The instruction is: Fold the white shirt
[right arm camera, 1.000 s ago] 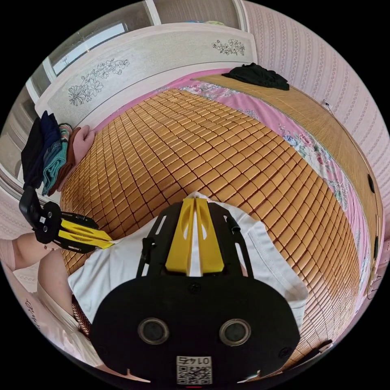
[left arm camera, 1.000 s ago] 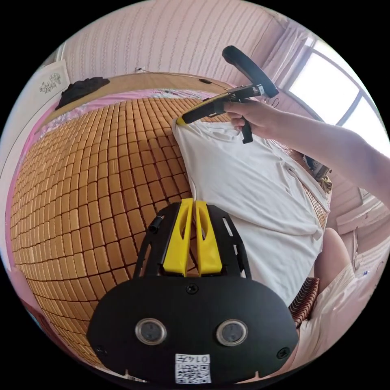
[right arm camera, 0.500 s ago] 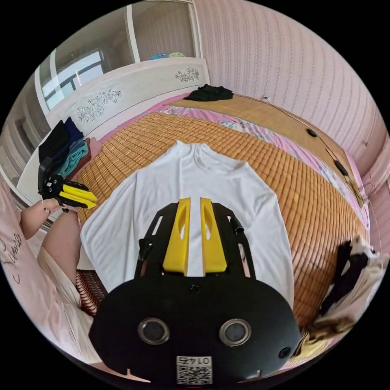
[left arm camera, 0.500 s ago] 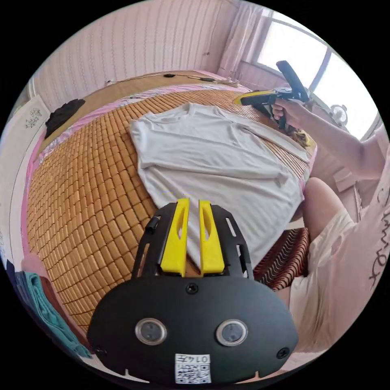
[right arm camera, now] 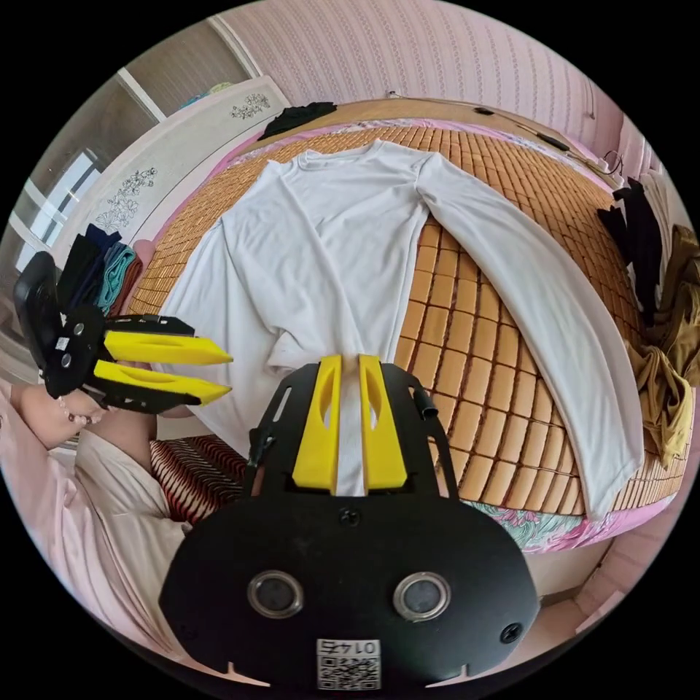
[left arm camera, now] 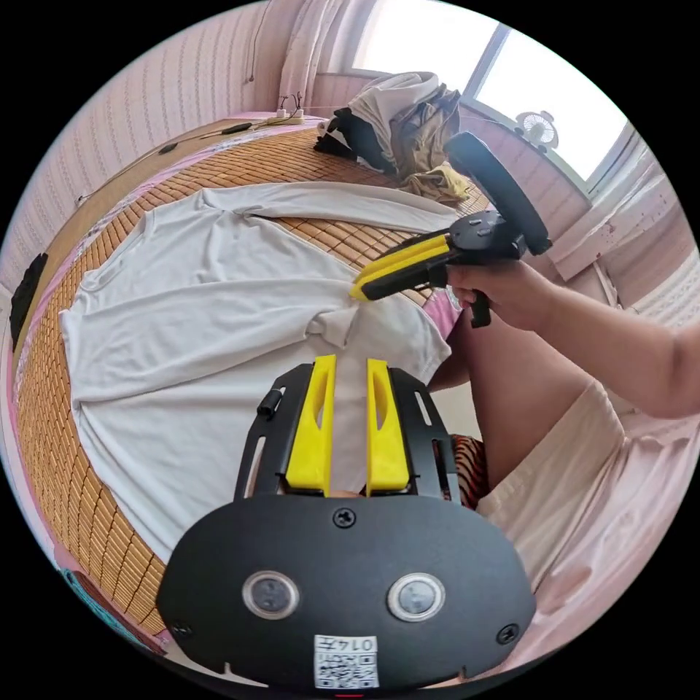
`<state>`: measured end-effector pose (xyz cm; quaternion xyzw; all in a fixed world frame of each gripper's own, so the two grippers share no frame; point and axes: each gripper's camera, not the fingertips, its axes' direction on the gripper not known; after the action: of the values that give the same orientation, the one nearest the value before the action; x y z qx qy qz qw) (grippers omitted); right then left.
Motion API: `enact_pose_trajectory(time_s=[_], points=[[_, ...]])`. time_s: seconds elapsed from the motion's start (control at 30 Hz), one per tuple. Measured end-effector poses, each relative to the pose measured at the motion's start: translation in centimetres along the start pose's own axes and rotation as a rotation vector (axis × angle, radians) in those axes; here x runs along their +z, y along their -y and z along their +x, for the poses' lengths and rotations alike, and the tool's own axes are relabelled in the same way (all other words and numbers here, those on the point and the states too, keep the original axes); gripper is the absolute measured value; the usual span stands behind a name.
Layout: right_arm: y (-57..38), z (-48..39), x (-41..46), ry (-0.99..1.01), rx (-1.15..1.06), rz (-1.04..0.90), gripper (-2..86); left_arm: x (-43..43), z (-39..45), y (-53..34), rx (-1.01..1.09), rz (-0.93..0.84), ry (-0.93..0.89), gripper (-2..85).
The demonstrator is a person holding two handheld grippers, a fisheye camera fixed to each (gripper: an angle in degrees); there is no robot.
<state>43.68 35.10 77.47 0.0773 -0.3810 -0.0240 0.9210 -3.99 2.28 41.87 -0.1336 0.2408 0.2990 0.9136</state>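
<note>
With the white shirt (right arm camera: 328,240) spread on the bed's bamboo mat (right arm camera: 474,306), both the left claw (right arm camera: 219,375) at nine o'clock and the right claw (left arm camera: 357,290) hover spread and empty, so a shallow pinch could bunch the hem.

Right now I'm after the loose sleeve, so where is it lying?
In the right gripper view the sleeve stretches across the bamboo mat, between the white shirt body and a clothes heap.
</note>
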Motion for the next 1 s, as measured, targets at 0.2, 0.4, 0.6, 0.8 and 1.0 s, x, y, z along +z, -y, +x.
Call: enact_pose_trajectory(time_s=[0.2, 0.4, 0.6, 0.8, 1.0], points=[[-1.8, 1.1, -4.3, 0.081, 0.077, 0.136, 0.2, 4.6, 0.9, 4.2, 0.0, -0.11, 0.028, 5.8], [-2.8, 1.1, -6.6, 0.097, 0.057, 0.179, 0.5, 3.9, 3.2, 5.3, 0.076, -0.113, 0.033, 0.8], [-2.9, 0.8, -8.4, 0.112, 0.043, 0.158, 0.5, 4.4, 5.3, 5.8, 0.181, -0.195, -0.003, 5.4], [-4.2, -0.1, -10.8, 0.121, 0.038, 0.145, 0.6, 6.3, 6.2, 7.2, 0.161, -0.185, 0.008, 6.5], [-5.4, -1.8, -13.8, 0.093, 0.031, 0.234, 0.8, 10.7, 7.2, 9.4, 0.119, -0.219, 0.019, 6.2]])
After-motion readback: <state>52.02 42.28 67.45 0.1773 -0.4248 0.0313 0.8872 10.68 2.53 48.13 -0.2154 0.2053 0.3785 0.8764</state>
